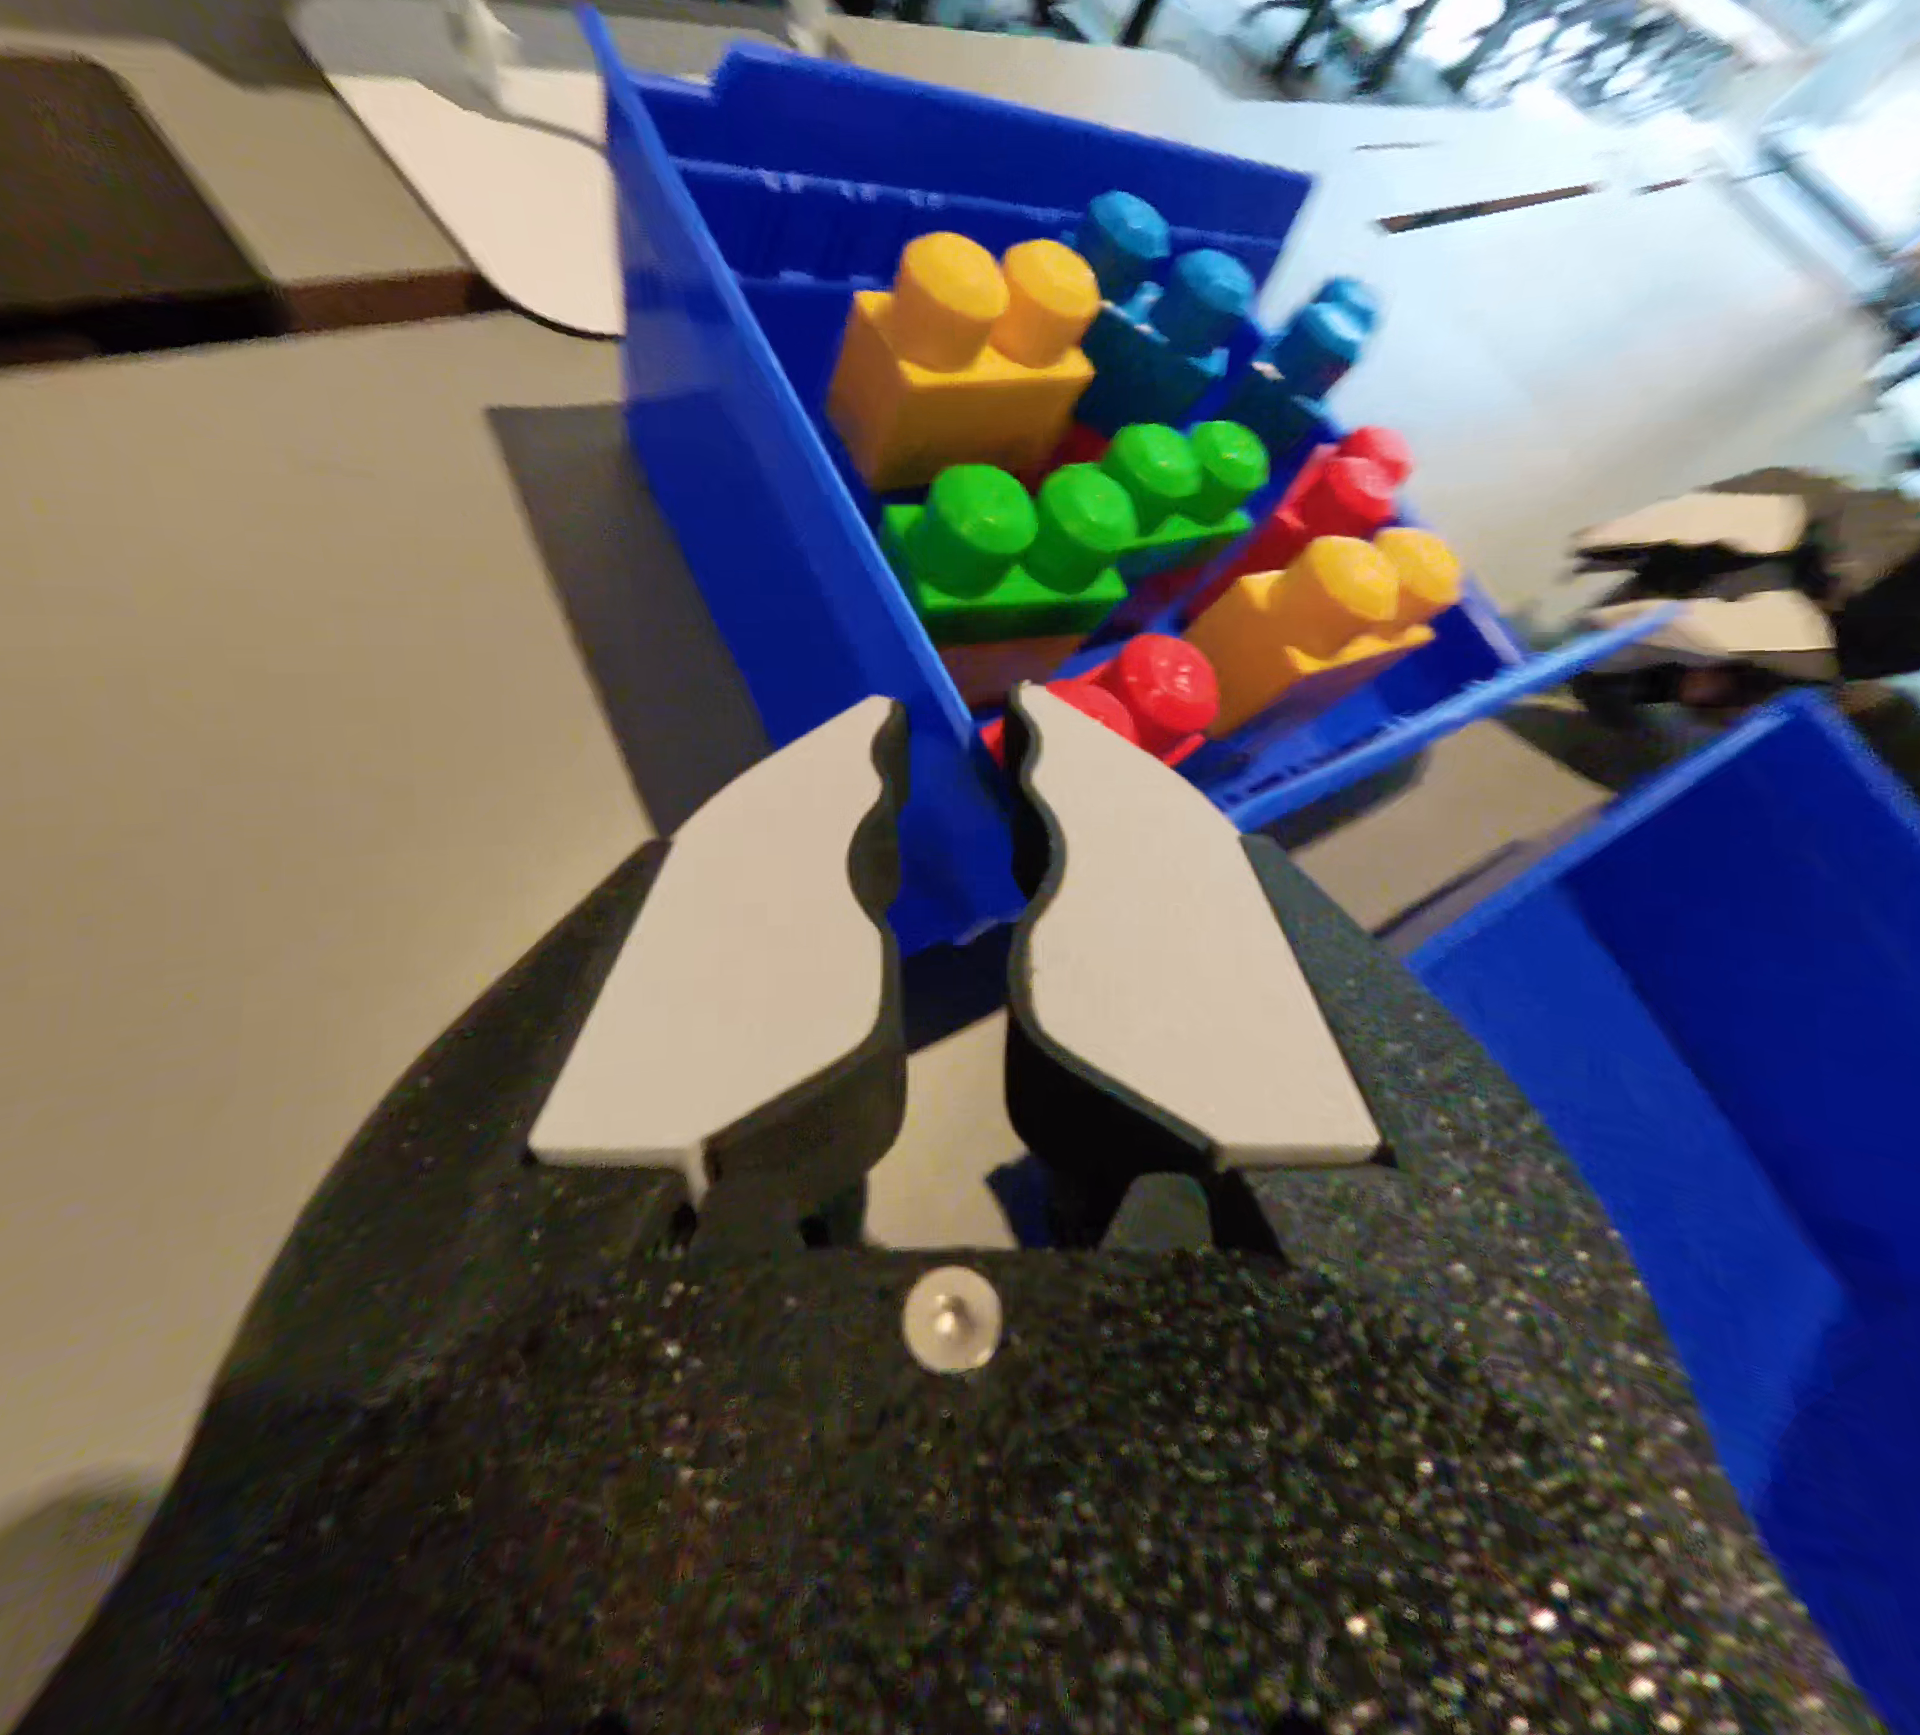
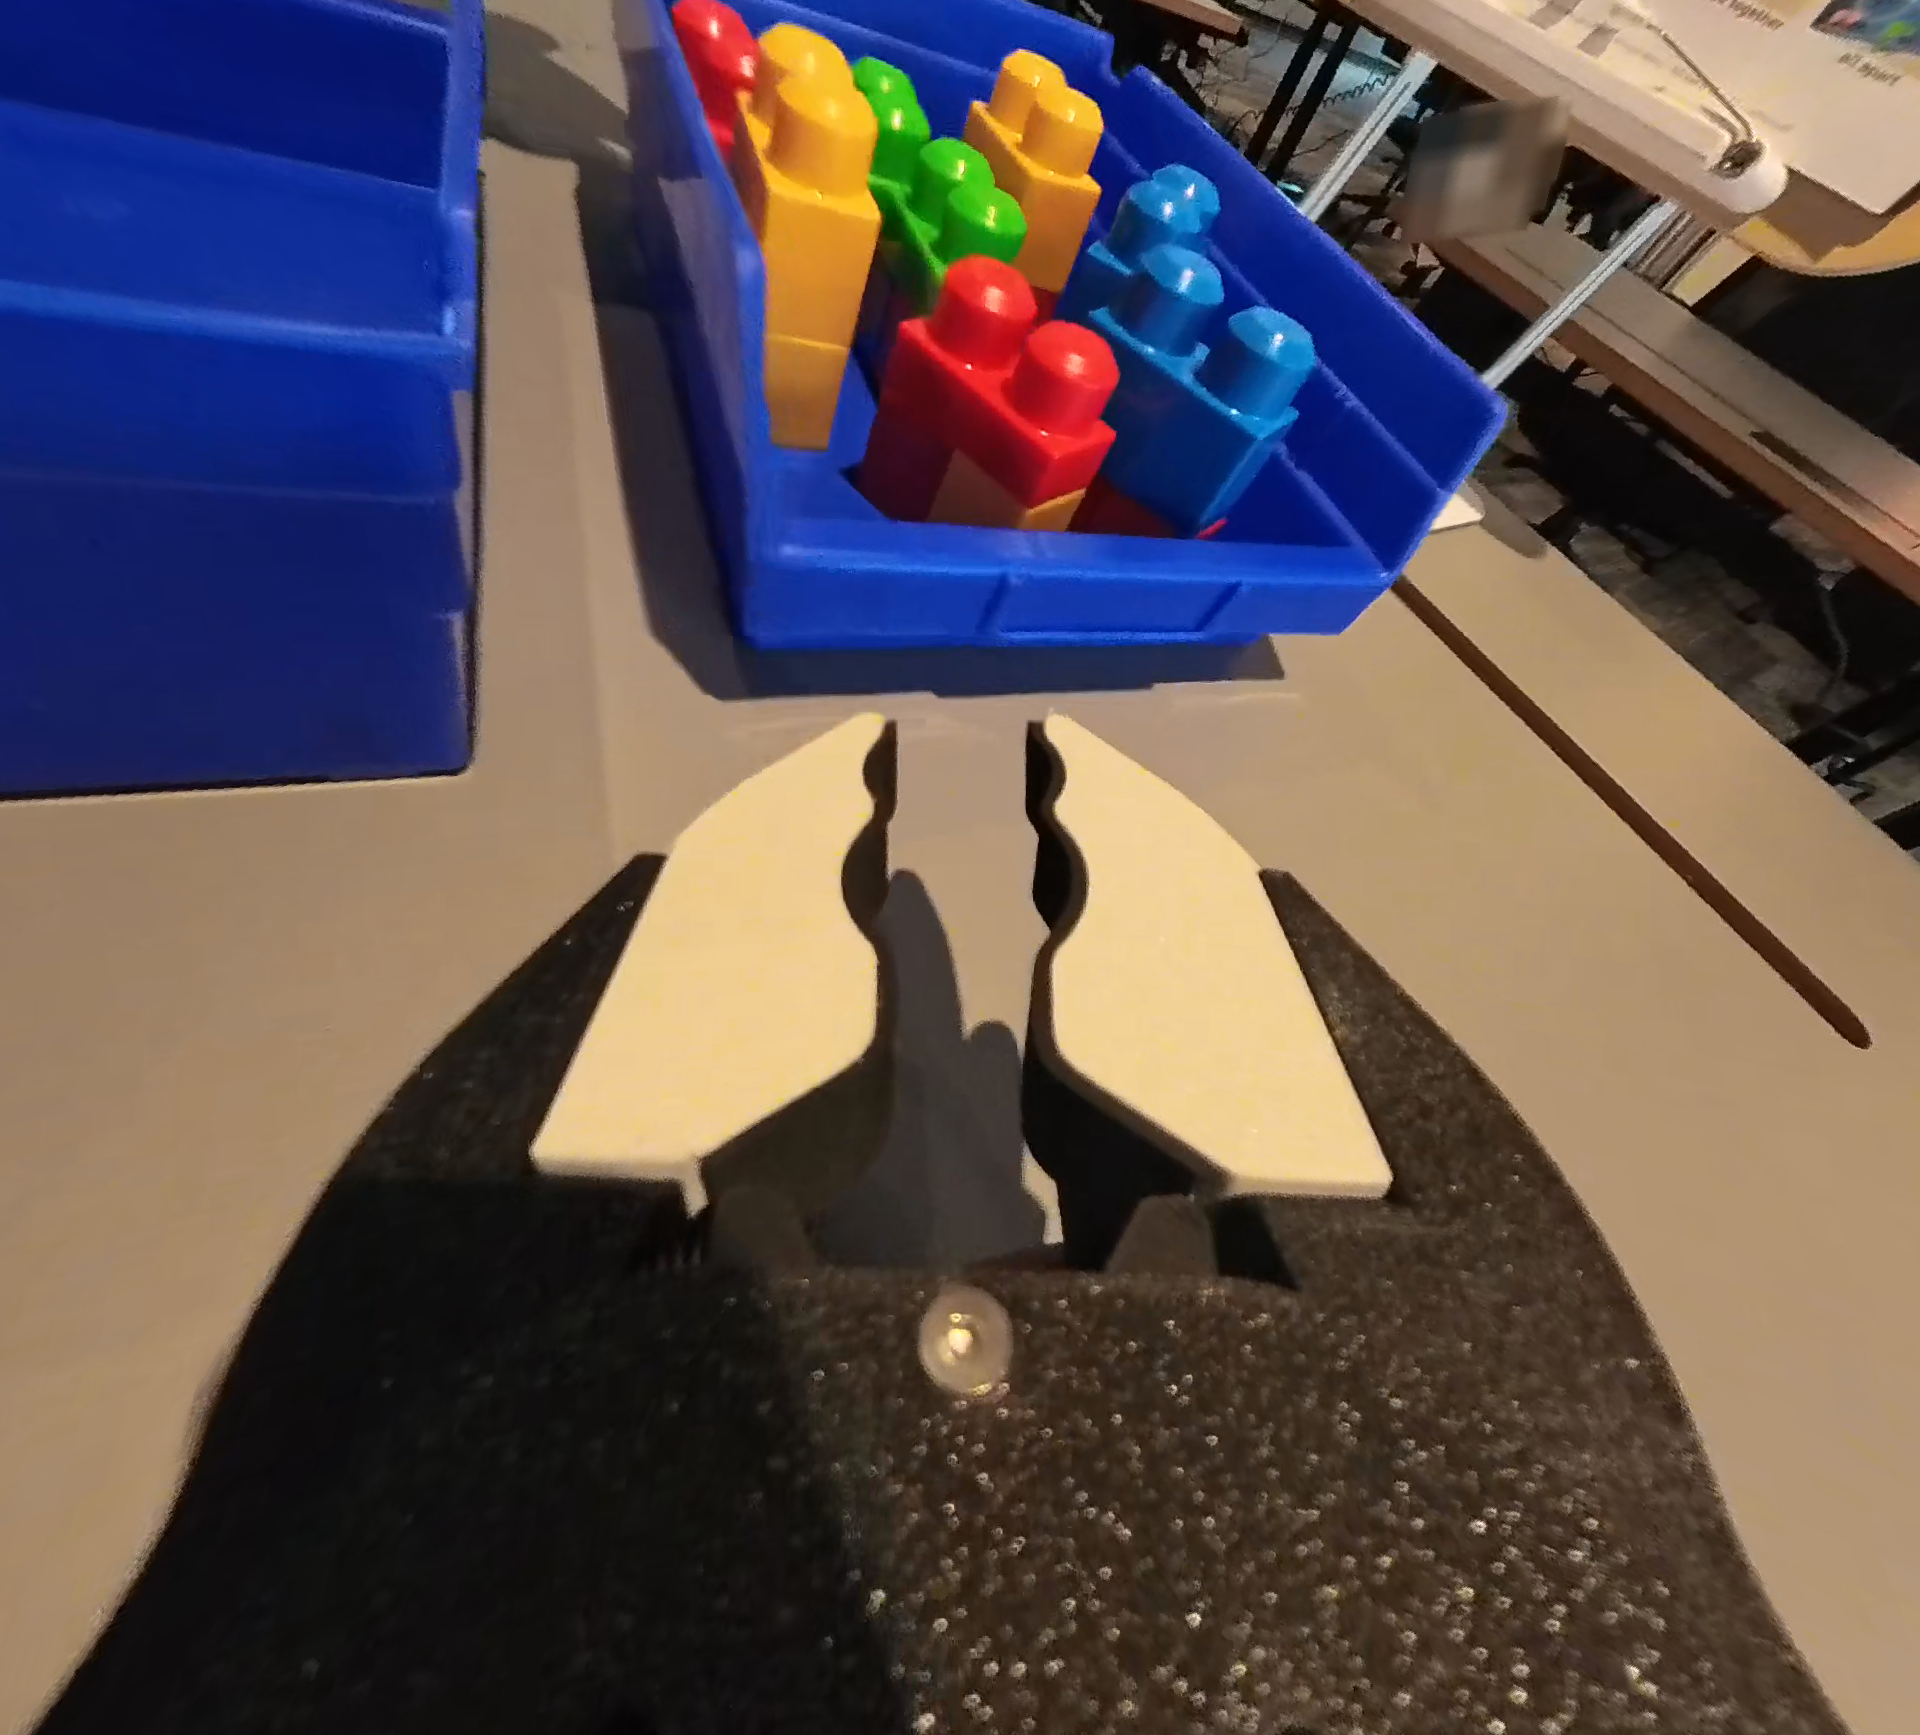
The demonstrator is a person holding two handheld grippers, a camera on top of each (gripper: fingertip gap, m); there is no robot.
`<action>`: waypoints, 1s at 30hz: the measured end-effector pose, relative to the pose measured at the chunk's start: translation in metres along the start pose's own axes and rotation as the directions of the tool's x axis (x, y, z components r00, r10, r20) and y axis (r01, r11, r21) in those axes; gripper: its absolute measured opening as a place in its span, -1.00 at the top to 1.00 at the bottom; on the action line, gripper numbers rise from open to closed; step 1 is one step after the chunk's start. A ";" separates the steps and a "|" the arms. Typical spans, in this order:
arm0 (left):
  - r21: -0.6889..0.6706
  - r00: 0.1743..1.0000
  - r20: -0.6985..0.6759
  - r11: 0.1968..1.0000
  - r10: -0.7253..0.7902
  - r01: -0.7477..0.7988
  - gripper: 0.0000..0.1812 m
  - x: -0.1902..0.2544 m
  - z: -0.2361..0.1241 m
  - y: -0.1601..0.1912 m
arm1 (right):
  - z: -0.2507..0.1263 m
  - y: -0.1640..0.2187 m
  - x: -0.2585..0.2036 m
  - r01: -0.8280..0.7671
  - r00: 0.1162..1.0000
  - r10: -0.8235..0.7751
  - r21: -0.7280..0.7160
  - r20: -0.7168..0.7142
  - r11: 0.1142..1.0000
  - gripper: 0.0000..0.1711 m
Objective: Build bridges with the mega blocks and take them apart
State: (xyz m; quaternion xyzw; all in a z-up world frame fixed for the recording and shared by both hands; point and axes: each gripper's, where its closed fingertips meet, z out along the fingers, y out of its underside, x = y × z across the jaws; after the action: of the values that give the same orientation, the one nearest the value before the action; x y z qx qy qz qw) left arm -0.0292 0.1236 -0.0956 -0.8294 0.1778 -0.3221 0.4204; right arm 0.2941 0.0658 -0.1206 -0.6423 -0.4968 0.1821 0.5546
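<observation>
1. Upper centre of both frames: mega blocks (image 2: 992, 376) packed inside blue bin (image 2: 1039, 605).
2. My left gripper (image 1: 956, 719) and right gripper (image 2: 961, 729): spread, empty.
3. Blocks probably light, rigid, slick; I'd grip flat sides.

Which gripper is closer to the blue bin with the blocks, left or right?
Left. The left gripper has its fingers at the side wall of the blue bin. The right gripper stands apart from the bin's front wall, bare table between them.
</observation>
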 end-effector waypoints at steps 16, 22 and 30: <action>0.206 0.945 0.315 0.978 -0.084 0.018 0.94 -0.088 -0.066 -0.012 | -0.006 -0.007 0.011 -0.038 0.997 0.037 -0.016 -0.071 0.999 0.72; 0.207 0.920 0.374 0.978 -0.117 0.040 0.94 -0.116 -0.103 -0.005 | -0.017 -0.031 0.008 -0.176 0.982 0.178 0.038 -0.063 0.984 0.68; 0.161 0.833 0.536 0.985 -0.136 0.057 0.95 -0.162 -0.182 0.018 | -0.003 0.001 -0.004 -0.104 0.993 0.095 -0.124 -0.073 0.987 0.68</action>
State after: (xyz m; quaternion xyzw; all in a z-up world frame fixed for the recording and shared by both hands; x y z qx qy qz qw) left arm -0.2720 0.0987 -0.0927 -0.8636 -0.0140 -0.1052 0.4929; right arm 0.2948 0.0606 -0.1215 -0.7061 -0.4557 0.1558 0.5191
